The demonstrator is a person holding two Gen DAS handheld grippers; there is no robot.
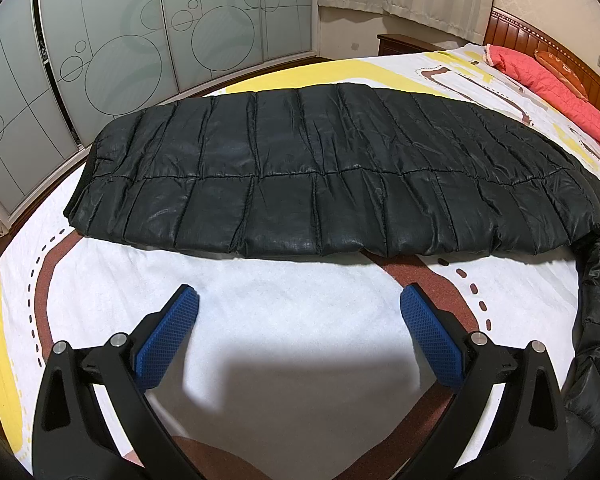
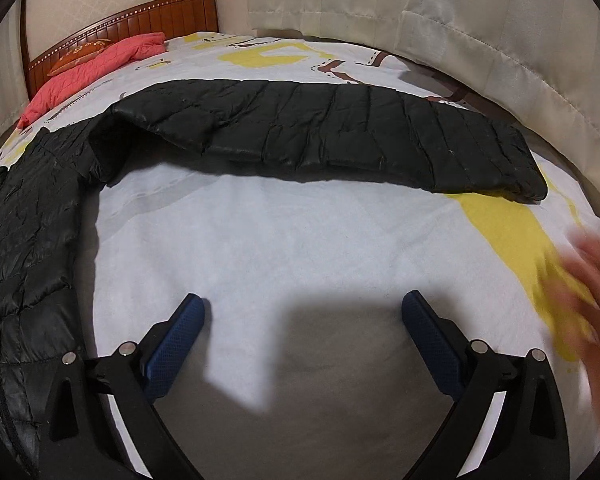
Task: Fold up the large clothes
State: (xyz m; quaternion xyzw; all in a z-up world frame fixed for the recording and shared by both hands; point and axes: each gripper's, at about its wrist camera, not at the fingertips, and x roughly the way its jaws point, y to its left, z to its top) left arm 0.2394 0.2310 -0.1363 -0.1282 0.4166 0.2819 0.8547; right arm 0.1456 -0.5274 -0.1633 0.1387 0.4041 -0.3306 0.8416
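Presently, a black quilted down jacket (image 1: 300,176) lies spread on the bed (image 1: 292,320), over a white bedsheet printed with yellow patches and a brown dashed road pattern. In the left wrist view the jacket's body stretches crosswise ahead of the left tongs (image 1: 299,300), apart from them; a further part trails down the right edge of that view. Left tongs: released, blue pads wide apart, nothing between them, above bare sheet. Right tongs (image 2: 303,306): likewise released and empty, above bare sheet. In the right wrist view a sleeve (image 2: 340,132) extends rightward across the bed, and the zippered body lies at the left edge. A blurred hand (image 2: 592,292) shows at the right edge. A pink quilted garment (image 2: 96,64) rests near the wooden headboard (image 2: 140,20).
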